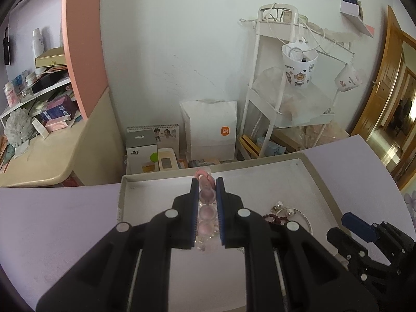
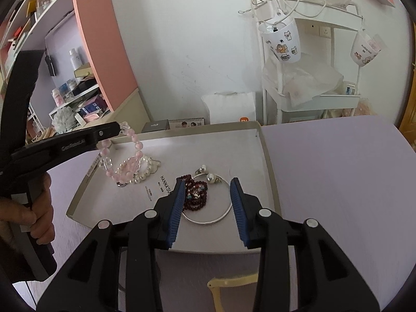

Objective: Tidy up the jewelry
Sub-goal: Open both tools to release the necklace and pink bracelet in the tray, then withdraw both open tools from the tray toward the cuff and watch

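the pink bead bracelet (image 2: 124,156) is clamped in the left gripper (image 1: 207,182) and hung over the far left part of the shallow tray (image 2: 267,156), beside a pearl strand (image 2: 144,174). the right gripper (image 2: 206,182) is held parted and empty above the dark red bead bracelet (image 2: 197,195) and silver bangle (image 2: 208,218) near the tray's near edge.

a pale wall (image 1: 166,52) fills twelve o'clock. at ten o'clock a pink-edged shelf unit (image 1: 80,44) stands over a cream desk (image 1: 44,156). at two o'clock stands a white cart (image 1: 291,83) hung with two cups. a wooden door (image 1: 395,104) sits at three o'clock. a paper bag (image 1: 210,130) leans on the wall. daylight is soft.
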The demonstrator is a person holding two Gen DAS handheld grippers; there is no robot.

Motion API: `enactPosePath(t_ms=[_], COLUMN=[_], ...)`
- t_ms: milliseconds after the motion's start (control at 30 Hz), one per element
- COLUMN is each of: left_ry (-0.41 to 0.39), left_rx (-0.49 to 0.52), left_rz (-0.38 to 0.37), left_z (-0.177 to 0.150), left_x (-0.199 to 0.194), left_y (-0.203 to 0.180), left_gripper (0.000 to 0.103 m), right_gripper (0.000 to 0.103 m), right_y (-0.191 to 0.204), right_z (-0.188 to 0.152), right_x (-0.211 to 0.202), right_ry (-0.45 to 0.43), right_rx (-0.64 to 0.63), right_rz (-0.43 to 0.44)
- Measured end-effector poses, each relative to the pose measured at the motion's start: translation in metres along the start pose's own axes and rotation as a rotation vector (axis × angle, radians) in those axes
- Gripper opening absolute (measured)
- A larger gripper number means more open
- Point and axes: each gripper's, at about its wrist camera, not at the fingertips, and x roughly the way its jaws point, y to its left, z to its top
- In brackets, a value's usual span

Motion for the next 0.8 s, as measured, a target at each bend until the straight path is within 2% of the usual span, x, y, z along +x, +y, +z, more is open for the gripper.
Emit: enactPosePath(t_ms=[167,200,300,567,800], left_ry=[0.007,0.0,-0.02,-0.066,-0.118], left_rx=[0.011,0.011,0.006,-0.029,-0.064], left_rz=[-0.004,0.0,0.009,0.067,0.116], left_z=[-0.002,-0.001,0.0,-0.003,-0.015], left_x=[0.002,0.001,-0.004,-0.038,-0.085], left_y=[-0.005,-0.005,-0.003,0.021,0.038], left_gripper=[0.014,0.017,0.036,0.042,0.054], right_gripper=[0.038,0.038,0.038,0.041,0.046], right_y=[0.001,0.002,0.002,0.003,0.005], right_z=[-0.002,-0.002,-0.003,-0.009,-0.02], right_x=[-0.002,-0.002,-0.005,-0.019,-0.045], right_ry=[0.0,-0.001,-0.005,-0.015,-0.037], right_rx=[-0.001,-0.001,0.002,0.01,0.009], right_rz=[0.001,0.001,0.0,0.001,0.001])
